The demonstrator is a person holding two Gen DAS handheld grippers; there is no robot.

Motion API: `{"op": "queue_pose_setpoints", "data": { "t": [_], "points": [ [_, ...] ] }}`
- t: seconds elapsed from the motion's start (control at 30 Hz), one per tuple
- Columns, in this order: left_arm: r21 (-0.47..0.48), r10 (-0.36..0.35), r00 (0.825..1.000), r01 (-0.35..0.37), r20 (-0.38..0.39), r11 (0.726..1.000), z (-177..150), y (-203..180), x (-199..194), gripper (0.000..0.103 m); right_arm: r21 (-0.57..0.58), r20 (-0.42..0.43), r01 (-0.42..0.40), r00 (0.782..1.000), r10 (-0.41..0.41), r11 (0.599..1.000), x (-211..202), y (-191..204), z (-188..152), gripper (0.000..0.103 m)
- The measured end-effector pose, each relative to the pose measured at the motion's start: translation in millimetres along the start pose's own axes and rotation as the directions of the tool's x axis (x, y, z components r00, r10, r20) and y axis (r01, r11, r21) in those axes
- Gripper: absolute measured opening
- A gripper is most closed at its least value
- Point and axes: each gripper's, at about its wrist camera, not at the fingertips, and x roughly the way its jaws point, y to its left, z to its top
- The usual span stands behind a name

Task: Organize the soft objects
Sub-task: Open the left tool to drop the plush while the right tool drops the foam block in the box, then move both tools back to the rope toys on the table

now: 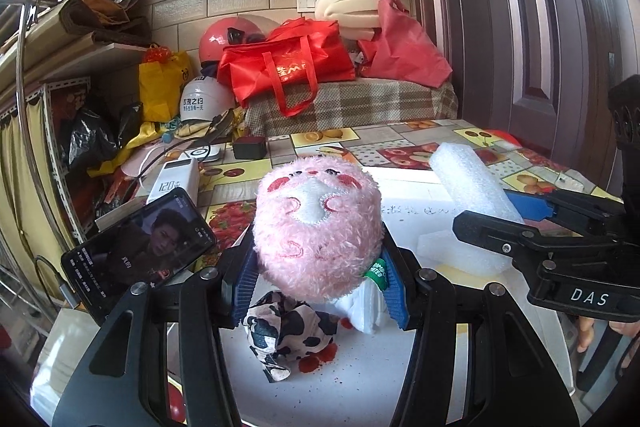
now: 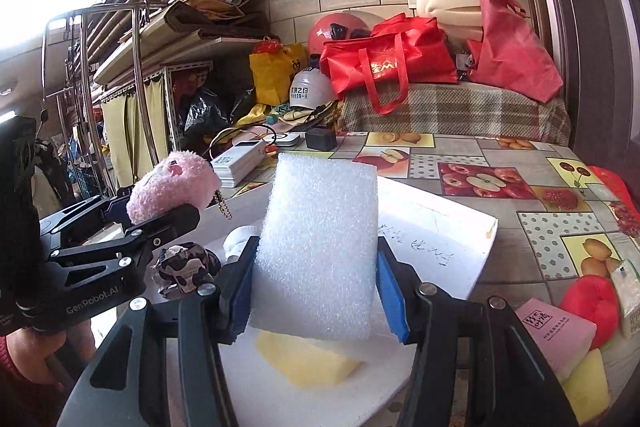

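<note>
My left gripper (image 1: 318, 285) is shut on a fluffy pink plush toy (image 1: 318, 227), held above a white board (image 1: 360, 379). Under the plush a cow-print fabric piece (image 1: 286, 335) and a white cloth (image 1: 366, 311) lie on the board. My right gripper (image 2: 316, 291) is shut on a white foam block (image 2: 318, 247), upright between the blue pads. A yellow sponge (image 2: 308, 359) lies on the board (image 2: 436, 223) below it. From the right wrist view the left gripper (image 2: 160, 215) with the pink plush (image 2: 172, 187) sits at the left, above the cow-print piece (image 2: 186, 269).
A phone (image 1: 138, 253) leans at the board's left, a power bank (image 1: 176, 181) behind it. Pink and yellow sponges (image 2: 560, 339) and a red soft item (image 2: 592, 303) lie on the fruit-print tablecloth (image 2: 520, 187) at right. Red bags (image 2: 392, 63), helmets and foam rolls crowd the back.
</note>
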Motion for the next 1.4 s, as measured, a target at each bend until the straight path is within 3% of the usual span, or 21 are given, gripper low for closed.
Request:
{"op": "queue_pose_setpoints", "data": {
  "t": [0.23,0.27,0.3,0.33,0.4,0.63,0.77,1.03,1.2,1.4],
  "points": [
    [0.011,0.002,0.999,-0.001,-0.040,1.000,3,-3,12,0.056,0.041,-0.041,0.018,0.999,-0.016,0.999,13,-7,3,0.055],
    [0.001,0.006,0.999,-0.006,-0.040,1.000,3,0,12,0.060,0.046,-0.057,0.014,0.998,-0.011,0.999,15,-8,2,0.055],
    [-0.009,0.017,0.999,-0.017,-0.036,1.000,2,2,11,0.076,0.050,-0.070,0.012,0.998,-0.008,0.999,17,-9,2,0.059],
    [-0.018,0.029,0.999,-0.029,-0.030,0.999,2,3,10,0.086,0.053,-0.072,0.020,0.997,-0.016,0.998,17,-10,2,0.064],
    [-0.041,0.043,0.999,-0.043,-0.008,0.998,1,7,5,0.103,0.065,-0.057,0.051,0.997,-0.047,0.997,13,-12,1,0.082],
    [-0.056,0.065,0.997,-0.062,0.044,0.996,0,10,-5,0.103,0.055,-0.012,0.064,0.998,-0.064,0.996,4,-11,0,0.087],
    [-0.101,0.112,0.991,-0.105,0.068,0.989,-1,17,-11,0.103,0.062,0.013,0.081,0.997,-0.082,0.995,1,-11,2,0.103],
    [-0.116,0.162,0.983,-0.151,0.083,0.982,-2,19,-17,0.103,-0.019,0.069,0.105,0.992,-0.103,0.994,-4,6,2,0.103],
    [-0.150,0.185,0.979,-0.171,0.083,0.974,-4,24,-20,0.103,0.029,0.088,0.101,0.991,-0.103,0.994,-12,-3,-1,0.103],
    [-0.127,0.165,0.984,-0.155,0.073,0.980,-6,18,-24,0.103,0.003,0.105,0.113,0.988,-0.112,0.994,-22,3,-6,0.103]
  ]
}}
